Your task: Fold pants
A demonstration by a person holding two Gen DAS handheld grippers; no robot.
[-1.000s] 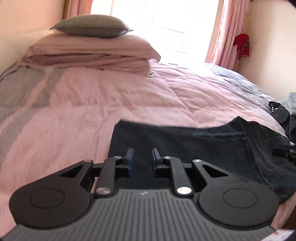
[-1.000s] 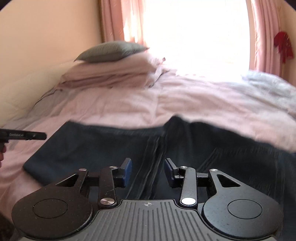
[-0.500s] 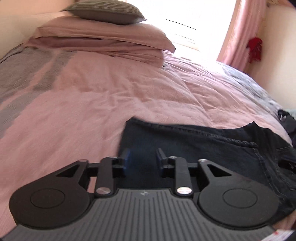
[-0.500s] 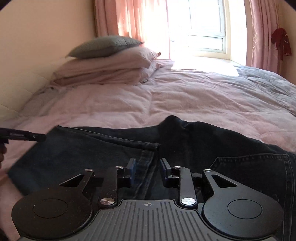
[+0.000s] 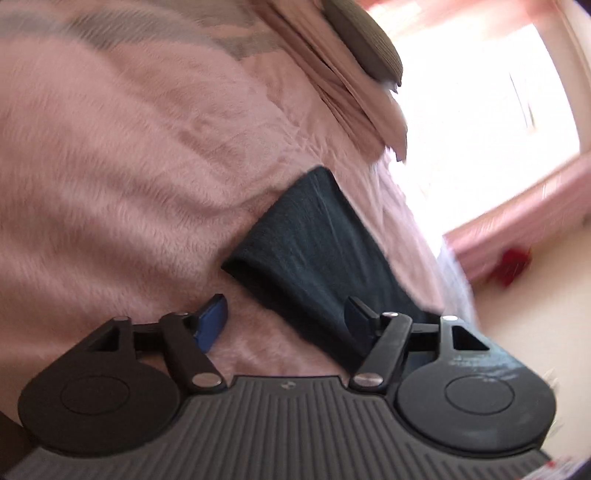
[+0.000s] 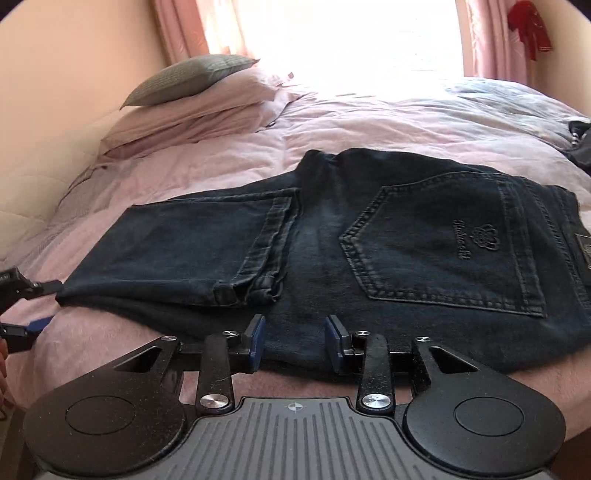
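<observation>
Dark blue jeans lie on the pink bed, the legs folded over the seat so the hems rest beside the back pocket. My right gripper is open at the jeans' near edge, with nothing pinched between its fingers. At the jeans' left fold my left gripper is open and rolled on its side. In the blurred, tilted left wrist view, that gripper spreads wide just short of the folded edge of the jeans, with only duvet and denim below it.
A pink duvet covers the bed. A grey cushion on pink pillows sits at the back left. Dark clothing lies at the right edge. Behind are a bright window, pink curtains and a red item.
My left gripper opened wide, rolled sideways and drew back to the left fold of the jeans. The right gripper opened a little and pulled back to the near edge.
</observation>
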